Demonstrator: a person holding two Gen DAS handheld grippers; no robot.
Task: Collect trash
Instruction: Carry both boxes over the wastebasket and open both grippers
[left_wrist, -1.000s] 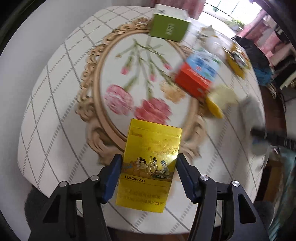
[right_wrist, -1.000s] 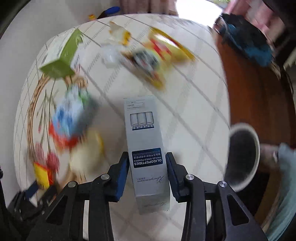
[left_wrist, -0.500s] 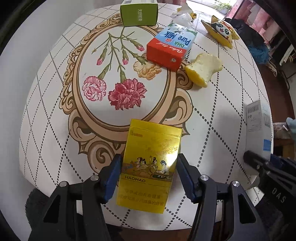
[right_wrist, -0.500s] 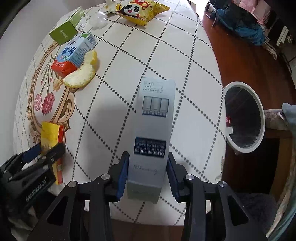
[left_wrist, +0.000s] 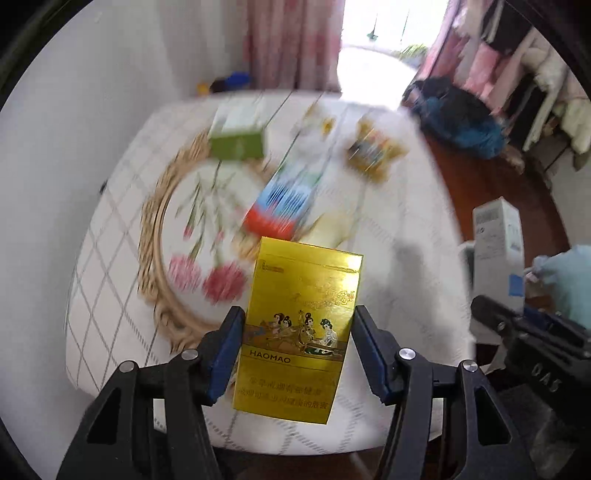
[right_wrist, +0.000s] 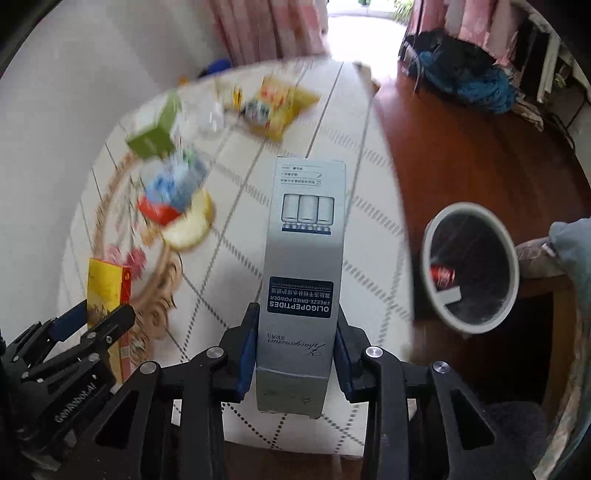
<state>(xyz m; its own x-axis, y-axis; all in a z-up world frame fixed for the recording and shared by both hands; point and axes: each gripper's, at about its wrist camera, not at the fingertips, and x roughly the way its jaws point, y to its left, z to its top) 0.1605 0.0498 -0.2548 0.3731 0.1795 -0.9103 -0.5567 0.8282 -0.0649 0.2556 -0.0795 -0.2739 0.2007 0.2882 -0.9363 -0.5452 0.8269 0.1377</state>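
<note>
Both light, stiff cartons are pinched across their narrow sides: the left hand-held gripper (left_wrist: 297, 350) clamps the yellow cigarette pack (left_wrist: 301, 325), the right hand-held gripper (right_wrist: 293, 352), jaws closing, grips the silver box (right_wrist: 303, 266), the waste bin (right_wrist: 471, 271) at three o'clock.

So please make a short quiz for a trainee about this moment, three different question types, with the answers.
1. True or false: the left gripper holds a green box.
2. Which item is in the right gripper? A) milk carton B) grey Oligopeptides box C) snack bag
3. Fill in: the round trash bin stands on the ____, beside the table.

Key
1. False: it grips the yellow Haomao cigarette pack.
2. B, with the jaws closing on it.
3. Floor.
</note>
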